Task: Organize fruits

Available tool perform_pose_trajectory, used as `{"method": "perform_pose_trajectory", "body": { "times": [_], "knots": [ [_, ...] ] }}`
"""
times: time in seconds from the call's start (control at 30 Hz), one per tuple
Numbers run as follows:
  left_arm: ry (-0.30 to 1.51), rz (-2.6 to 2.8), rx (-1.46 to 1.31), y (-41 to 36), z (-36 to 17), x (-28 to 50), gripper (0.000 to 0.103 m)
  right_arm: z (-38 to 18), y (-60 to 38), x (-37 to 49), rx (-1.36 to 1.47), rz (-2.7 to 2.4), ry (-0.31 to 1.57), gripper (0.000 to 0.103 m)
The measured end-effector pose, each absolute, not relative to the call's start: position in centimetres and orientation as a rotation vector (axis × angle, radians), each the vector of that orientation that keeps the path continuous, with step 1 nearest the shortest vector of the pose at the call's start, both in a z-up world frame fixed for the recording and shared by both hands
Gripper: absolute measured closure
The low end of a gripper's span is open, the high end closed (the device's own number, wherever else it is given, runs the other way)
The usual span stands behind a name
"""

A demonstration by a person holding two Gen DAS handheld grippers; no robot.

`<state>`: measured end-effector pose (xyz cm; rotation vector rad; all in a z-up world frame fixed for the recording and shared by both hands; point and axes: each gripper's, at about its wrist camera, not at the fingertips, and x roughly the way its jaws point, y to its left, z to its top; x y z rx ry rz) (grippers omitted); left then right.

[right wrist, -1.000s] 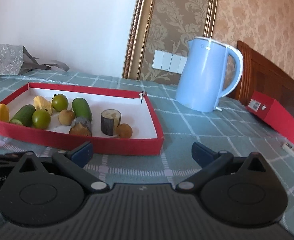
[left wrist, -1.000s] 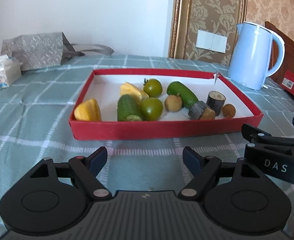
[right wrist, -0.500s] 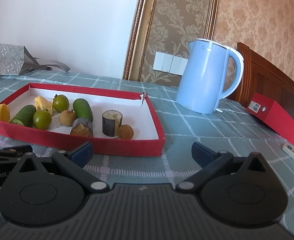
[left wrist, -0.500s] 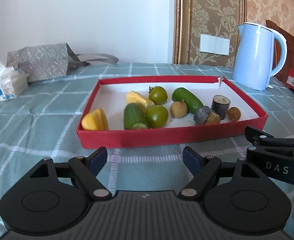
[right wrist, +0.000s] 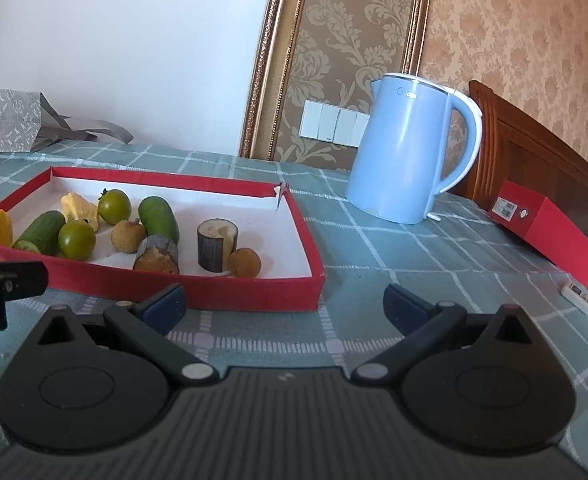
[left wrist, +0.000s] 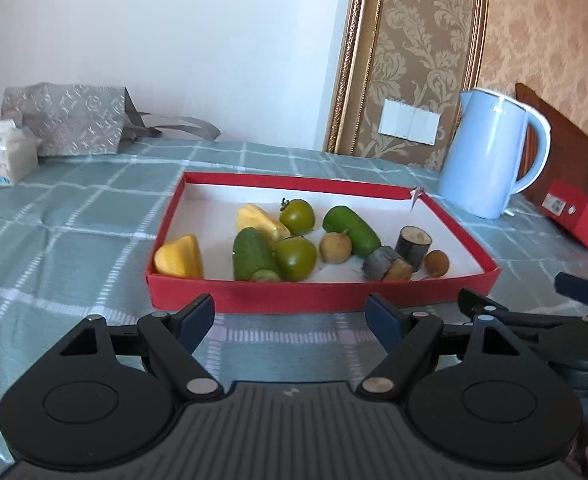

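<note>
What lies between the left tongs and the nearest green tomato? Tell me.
In the left wrist view, bare checked tablecloth, then the red tray's near wall, separate the open left tongs from the green tomato. Nothing else intervenes.

Teal checked tablecloth [left wrist: 74, 240] carries red tray [left wrist: 318, 300], blue kettle [left wrist: 490, 156], red box [right wrist: 542, 224], grey bag [left wrist: 70, 120], tissue pack [left wrist: 2, 160].

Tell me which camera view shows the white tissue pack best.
The left wrist view: the white tissue pack with blue print sits in plain sight at the left edge, beside the grey patterned bag. The right wrist view shows only the bag; the pack falls outside its frame.
</note>
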<state>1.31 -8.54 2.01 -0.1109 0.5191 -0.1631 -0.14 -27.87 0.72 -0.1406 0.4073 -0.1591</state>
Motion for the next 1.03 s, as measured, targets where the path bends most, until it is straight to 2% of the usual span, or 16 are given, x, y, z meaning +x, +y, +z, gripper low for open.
{"method": "perform_pose_trajectory", "body": {
  "times": [0.53,1.03],
  "knots": [
    [0.537,-0.038,-0.015,-9.3,1.4,1.8,0.020,0.2,-26.7,0.5,-0.181,-0.160,0.434,0.000],
    [0.455,0.002,0.094,-10.2,1.7,0.9,0.020,0.3,-26.7,1.2,-0.121,-0.134,0.461,0.000]
  ]
}}
